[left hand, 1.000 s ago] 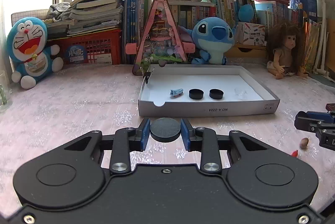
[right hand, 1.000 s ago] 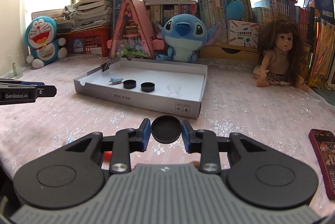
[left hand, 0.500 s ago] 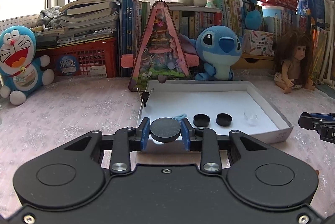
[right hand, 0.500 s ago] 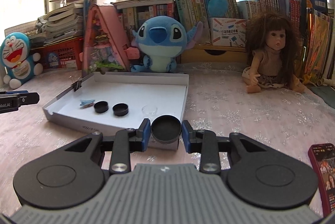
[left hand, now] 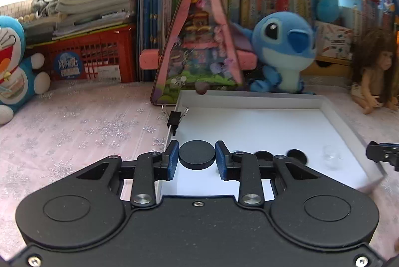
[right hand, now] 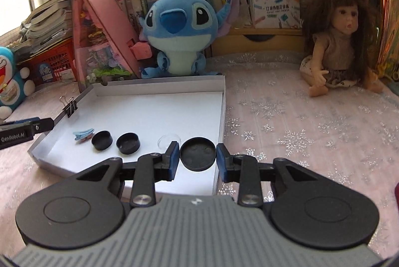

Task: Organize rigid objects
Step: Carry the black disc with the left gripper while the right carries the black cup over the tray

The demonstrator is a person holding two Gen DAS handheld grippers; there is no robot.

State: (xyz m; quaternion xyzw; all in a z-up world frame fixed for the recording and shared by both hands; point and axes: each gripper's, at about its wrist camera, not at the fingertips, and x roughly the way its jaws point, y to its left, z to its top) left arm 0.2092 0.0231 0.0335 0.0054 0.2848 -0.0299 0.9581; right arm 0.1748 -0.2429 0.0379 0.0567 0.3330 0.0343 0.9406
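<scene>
My left gripper (left hand: 197, 157) is shut on a flat black round cap (left hand: 197, 154) and holds it over the near left part of the white tray (left hand: 249, 98). My right gripper (right hand: 197, 159) is shut on a black round lid (right hand: 197, 156), hollow side up, over the tray's (right hand: 159, 86) near right corner. In the tray lie two black caps (right hand: 101, 140) (right hand: 128, 143), a blue hair clip (right hand: 83, 134) and a clear round lid (right hand: 166, 141). The left gripper's tip (right hand: 27, 128) shows at the tray's left edge in the right wrist view.
A black binder clip (left hand: 174, 117) sits on the tray's left wall. Behind the tray stand a pink triangular house (left hand: 197, 42), a Stitch plush (right hand: 177, 30), a doll (right hand: 341, 42), a Doraemon plush (left hand: 12, 62) and a red basket (left hand: 94, 55) under books.
Both grippers have moved forward from in front of the tray to over it, each still holding its black cap. The tray's contents have not moved.
</scene>
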